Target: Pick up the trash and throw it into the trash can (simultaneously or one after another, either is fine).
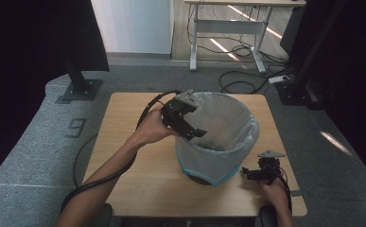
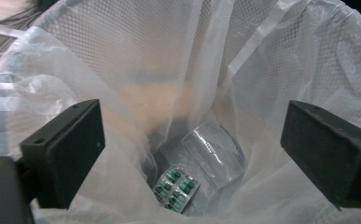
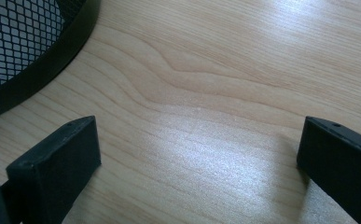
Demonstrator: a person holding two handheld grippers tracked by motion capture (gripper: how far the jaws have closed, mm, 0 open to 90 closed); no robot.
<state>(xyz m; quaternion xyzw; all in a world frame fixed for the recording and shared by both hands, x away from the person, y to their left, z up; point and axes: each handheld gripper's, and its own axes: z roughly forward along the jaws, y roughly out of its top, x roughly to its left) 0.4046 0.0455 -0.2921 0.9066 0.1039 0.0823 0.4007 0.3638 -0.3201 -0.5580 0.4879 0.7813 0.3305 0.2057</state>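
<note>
The left gripper [image 1: 193,128] hangs over the near-left rim of the waste bin [image 1: 218,163], angled down into its mouth. Its jaws stand wide apart with nothing between them; in the left gripper view the two black pads frame bare liner and the bin's bottom. The bin is a black mesh basket lined with a translucent white bag [image 2: 136,60], the bag's edge folded over the rim (a blue hem shows on the outside in the high view). It stands on the wooden table [image 1: 138,179], toward the right half.

At the bottom of the bag lies a blister pack [image 2: 176,187] of green capsules, foil face up, resting just beside and partly against a clear plastic cup [image 2: 215,156] that lies tipped on its side.

The right gripper [image 1: 251,174] rests low on the table just to the right of the bin's base, apart from it. Its jaws are also spread wide and hold nothing; in the right gripper view only wood grain lies between them, with the bin's black mesh wall at the upper left.
</note>
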